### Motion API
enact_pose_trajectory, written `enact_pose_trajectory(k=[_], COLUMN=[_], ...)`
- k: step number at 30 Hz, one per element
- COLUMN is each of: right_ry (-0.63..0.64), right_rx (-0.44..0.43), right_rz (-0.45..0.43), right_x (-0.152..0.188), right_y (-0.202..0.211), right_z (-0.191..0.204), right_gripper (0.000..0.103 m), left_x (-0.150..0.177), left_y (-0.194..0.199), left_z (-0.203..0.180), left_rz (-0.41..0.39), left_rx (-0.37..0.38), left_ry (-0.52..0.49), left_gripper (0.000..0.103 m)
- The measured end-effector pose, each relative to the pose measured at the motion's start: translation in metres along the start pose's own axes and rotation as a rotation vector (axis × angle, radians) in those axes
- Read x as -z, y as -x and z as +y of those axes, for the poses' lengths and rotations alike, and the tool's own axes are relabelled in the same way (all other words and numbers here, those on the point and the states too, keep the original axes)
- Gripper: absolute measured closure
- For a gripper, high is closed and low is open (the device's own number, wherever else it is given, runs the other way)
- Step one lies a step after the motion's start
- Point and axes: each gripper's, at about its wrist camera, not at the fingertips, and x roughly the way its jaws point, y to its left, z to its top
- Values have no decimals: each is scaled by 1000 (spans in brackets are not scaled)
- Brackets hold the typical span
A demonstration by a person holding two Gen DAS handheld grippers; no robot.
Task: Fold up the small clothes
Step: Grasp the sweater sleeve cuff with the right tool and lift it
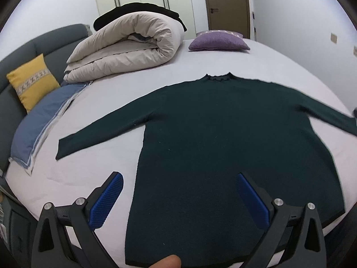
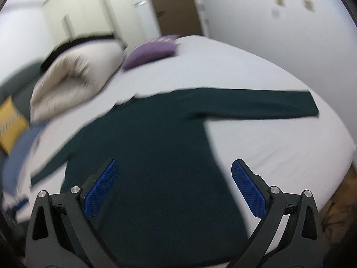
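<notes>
A dark green long-sleeved sweater (image 1: 223,138) lies flat on the white bed (image 1: 100,154), collar away from me, both sleeves spread out. My left gripper (image 1: 179,177) hovers open above the hem's left part, blue pads wide apart, nothing between them. The right wrist view is blurred. There the sweater (image 2: 156,151) spreads below my right gripper (image 2: 173,164), which is open and empty over the lower right part of the body. Its right sleeve (image 2: 256,108) stretches toward the bed's right edge.
A rolled beige duvet (image 1: 125,47) lies at the back left, a purple cushion (image 1: 217,41) behind the collar. A blue pillow (image 1: 38,125) and a yellow cushion (image 1: 31,80) sit left by the grey headboard (image 1: 44,38). A fingertip (image 1: 167,262) shows at the bottom edge.
</notes>
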Motion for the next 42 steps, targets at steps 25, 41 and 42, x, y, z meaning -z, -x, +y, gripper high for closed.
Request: enact_pose_trajectory(k=[25, 41, 42], right_ry=[-705, -181, -142], right_rx=[7, -167, -211], right_rz=[-26, 56, 75], right_x=[-113, -233, -236], right_y=[-164, -230, -240], right_z=[-375, -128, -95], right_gripper=[49, 95, 95], left_x=[-38, -64, -66], left_y=[-110, -138, -139], left_z=[-36, 38, 45], left_rz=[158, 77, 69], left_rx=[311, 496, 501], left_ry=[112, 319, 334], left_gripper=[0, 1, 1])
